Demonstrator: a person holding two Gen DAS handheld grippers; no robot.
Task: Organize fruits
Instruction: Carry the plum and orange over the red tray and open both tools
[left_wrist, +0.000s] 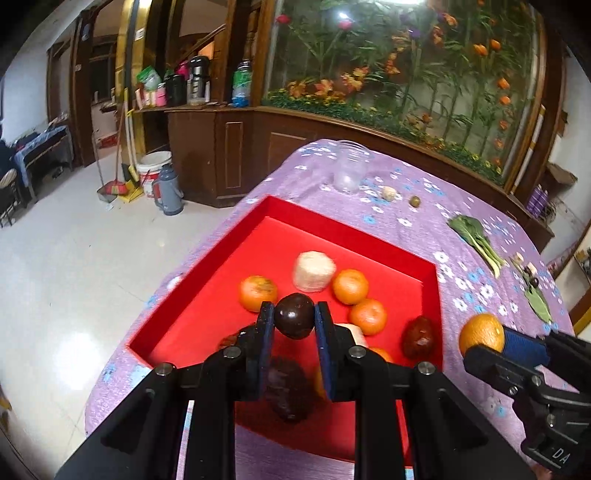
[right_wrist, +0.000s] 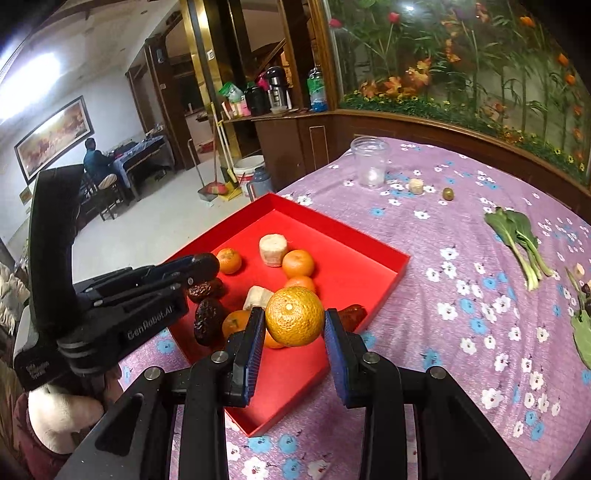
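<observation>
I'm clamping left gripper (left_wrist: 294, 320) jaws on plum (left_wrist: 294, 319) over tray (left_wrist: 343, 225); right gripper (right_wrist: 294, 322) gripping orange (right_wrist: 294, 316) at tray's 5 o'clock.

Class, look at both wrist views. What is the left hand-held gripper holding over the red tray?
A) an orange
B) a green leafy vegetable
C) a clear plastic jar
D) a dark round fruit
D: the left hand-held gripper is shut on a dark round fruit above the red tray; the orange sits in the right hand-held gripper.

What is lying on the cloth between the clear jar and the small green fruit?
A small pale chunk lies between the clear jar and the small green fruit, seen in both wrist views.
</observation>
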